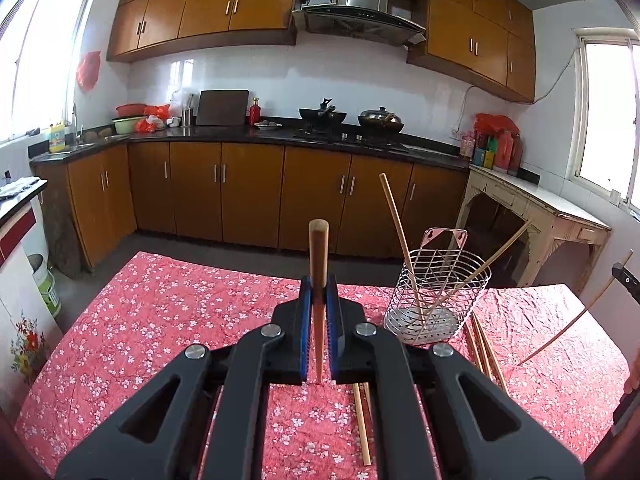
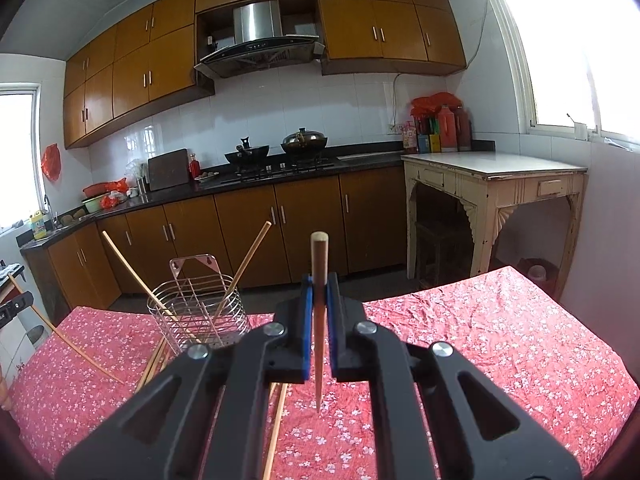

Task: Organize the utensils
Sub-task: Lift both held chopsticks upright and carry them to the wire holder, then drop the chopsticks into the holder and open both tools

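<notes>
My left gripper (image 1: pixel 319 286) is shut on a wooden chopstick (image 1: pixel 318 264) and holds it upright above the red floral tablecloth (image 1: pixel 160 320). My right gripper (image 2: pixel 319 285) is shut on another wooden chopstick (image 2: pixel 319 272), also upright. A wire utensil basket (image 1: pixel 436 300) stands on the table to the right of the left gripper, with two chopsticks (image 1: pixel 396 224) leaning in it. The basket also shows in the right wrist view (image 2: pixel 200 312), left of the right gripper. Several loose chopsticks (image 1: pixel 486 350) lie on the cloth by the basket and under the grippers (image 1: pixel 362 424).
The right gripper with its chopstick shows at the right edge of the left view (image 1: pixel 576 320). Kitchen cabinets (image 1: pixel 248 192) and a counter with a stove (image 1: pixel 348 136) run along the far wall. A cream side table (image 2: pixel 492 176) stands at the right, past the table edge.
</notes>
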{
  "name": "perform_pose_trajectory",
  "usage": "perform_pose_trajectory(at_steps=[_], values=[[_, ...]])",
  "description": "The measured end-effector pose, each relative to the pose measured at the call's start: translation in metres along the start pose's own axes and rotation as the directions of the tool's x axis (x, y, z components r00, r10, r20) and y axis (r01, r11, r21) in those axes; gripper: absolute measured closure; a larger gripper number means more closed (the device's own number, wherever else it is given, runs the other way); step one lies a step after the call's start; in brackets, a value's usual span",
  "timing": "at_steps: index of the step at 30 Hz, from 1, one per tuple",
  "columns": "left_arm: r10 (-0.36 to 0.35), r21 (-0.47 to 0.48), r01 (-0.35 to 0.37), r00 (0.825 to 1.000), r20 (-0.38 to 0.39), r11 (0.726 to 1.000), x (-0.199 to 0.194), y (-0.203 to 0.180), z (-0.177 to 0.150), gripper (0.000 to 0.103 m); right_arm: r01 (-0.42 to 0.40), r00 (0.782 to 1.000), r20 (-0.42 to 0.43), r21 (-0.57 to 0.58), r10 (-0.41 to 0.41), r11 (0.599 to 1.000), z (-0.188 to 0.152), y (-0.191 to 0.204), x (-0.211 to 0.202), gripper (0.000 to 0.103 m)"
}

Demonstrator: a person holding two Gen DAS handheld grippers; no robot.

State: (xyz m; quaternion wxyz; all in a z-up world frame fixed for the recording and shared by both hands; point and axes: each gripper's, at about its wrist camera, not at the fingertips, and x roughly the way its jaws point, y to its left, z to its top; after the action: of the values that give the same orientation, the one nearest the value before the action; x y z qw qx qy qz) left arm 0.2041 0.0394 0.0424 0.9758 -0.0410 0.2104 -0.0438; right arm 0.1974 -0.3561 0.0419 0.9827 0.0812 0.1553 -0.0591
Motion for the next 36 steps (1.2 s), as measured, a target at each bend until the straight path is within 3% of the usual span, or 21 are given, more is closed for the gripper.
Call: perform_pose_trajectory(at_steps=[7,13,18,25,30,36], values=[[-0.012,0.004,0.012,1.000,0.027,1.000,-0.001,-0.007,0.020,0.096,-0.039,0.997,0.070,0.000,0.039,0.999,0.028,0.010,-0.014,0.095],[-0.035,0.027,0.032,0.995,0.093,0.999,-0.013,-0.026,0.058,0.096,-0.163,0.977,0.147,0.035,0.156,0.986,0.078,0.020,-0.031,0.095],[-0.059,0.013,0.058,0.983,0.176,0.998,-0.019,-0.054,0.099,0.096,-0.246,0.956,0.178,0.056,0.233,0.968,0.111,0.039,-0.014,0.095],[-0.061,-0.055,0.079,0.957,0.285,0.995,-0.007,-0.084,0.128,0.096,-0.277,0.944,0.195,0.023,0.267,0.961,0.119,0.070,0.029,0.095],[-0.065,-0.069,0.085,0.965,0.254,0.994,0.028,-0.092,0.118,0.096,-0.293,0.948,0.141,0.042,0.284,0.955,0.106,0.074,0.064,0.096],[-0.070,-0.094,0.085,0.985,0.157,0.992,0.066,-0.088,0.096,0.096,-0.302,0.953,0.054,0.062,0.299,0.951,0.087,0.074,0.092,0.095]])
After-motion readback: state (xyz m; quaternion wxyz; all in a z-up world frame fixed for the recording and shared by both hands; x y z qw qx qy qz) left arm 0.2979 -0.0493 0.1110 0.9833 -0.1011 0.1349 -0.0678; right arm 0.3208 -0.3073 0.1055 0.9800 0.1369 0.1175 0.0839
